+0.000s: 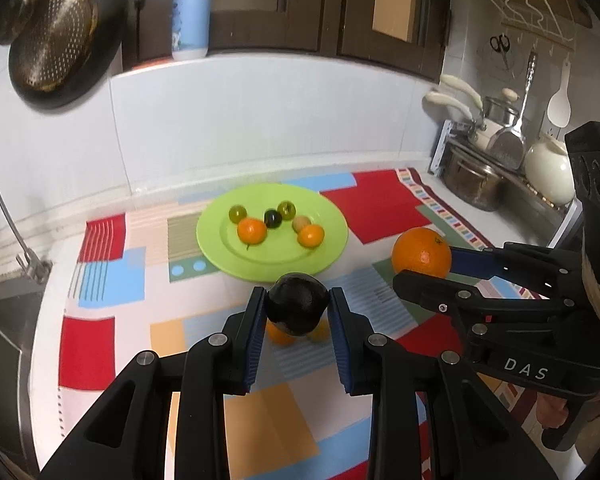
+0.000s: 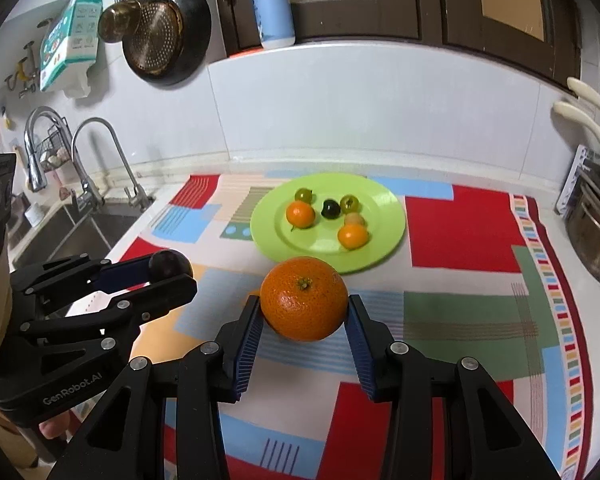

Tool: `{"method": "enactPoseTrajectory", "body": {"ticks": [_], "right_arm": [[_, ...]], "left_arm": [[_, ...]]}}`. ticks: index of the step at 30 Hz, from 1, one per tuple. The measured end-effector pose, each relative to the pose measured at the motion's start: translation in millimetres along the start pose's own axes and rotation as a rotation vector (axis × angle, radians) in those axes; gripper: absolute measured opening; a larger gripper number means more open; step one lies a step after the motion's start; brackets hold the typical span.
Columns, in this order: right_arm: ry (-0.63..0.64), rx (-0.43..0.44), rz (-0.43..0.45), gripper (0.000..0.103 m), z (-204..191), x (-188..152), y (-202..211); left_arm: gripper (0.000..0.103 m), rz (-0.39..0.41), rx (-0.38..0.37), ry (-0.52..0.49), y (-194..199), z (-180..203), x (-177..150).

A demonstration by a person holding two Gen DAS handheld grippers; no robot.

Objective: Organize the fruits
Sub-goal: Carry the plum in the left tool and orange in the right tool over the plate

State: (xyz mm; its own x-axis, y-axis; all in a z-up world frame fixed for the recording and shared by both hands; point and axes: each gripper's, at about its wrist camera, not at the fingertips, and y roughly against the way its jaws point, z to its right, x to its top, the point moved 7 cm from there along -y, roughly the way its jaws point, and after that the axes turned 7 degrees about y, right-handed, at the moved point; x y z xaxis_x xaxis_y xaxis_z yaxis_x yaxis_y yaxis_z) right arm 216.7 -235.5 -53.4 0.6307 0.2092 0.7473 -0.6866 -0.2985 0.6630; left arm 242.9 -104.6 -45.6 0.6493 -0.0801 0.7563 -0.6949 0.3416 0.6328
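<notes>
On the kitchen counter's patterned cloth (image 2: 468, 236), the left gripper (image 1: 297, 308) holds a dark fruit (image 1: 297, 305) and the right gripper (image 2: 304, 320) clamps the orange (image 2: 304, 304), so both should travel slowly and level to the green plate (image 2: 388, 216) just behind, then release low.

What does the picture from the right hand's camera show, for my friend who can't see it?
The right gripper holds a big orange between its blue pads, above a colourful patchwork cloth. Behind it, a green plate carries six small fruits. At left, the left gripper holds a dark round fruit.
</notes>
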Motion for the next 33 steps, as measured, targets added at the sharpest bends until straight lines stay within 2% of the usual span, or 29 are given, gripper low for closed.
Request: {"method": "enactPoseTrajectory", "body": {"ticks": [15, 33], "right_arm": [[0.018, -0.028, 0.056, 0.043, 10.6, 47.1, -4.3], [0.011, -0.037, 0.084, 0.043, 38.9, 98.7, -44.8]], "left_arm": [[0.031, 0.075, 0.002, -0.02, -8.4, -6.9, 49.8], [0.031, 0.085, 0.009, -0.043, -56.4, -14.1, 101.7]]}}
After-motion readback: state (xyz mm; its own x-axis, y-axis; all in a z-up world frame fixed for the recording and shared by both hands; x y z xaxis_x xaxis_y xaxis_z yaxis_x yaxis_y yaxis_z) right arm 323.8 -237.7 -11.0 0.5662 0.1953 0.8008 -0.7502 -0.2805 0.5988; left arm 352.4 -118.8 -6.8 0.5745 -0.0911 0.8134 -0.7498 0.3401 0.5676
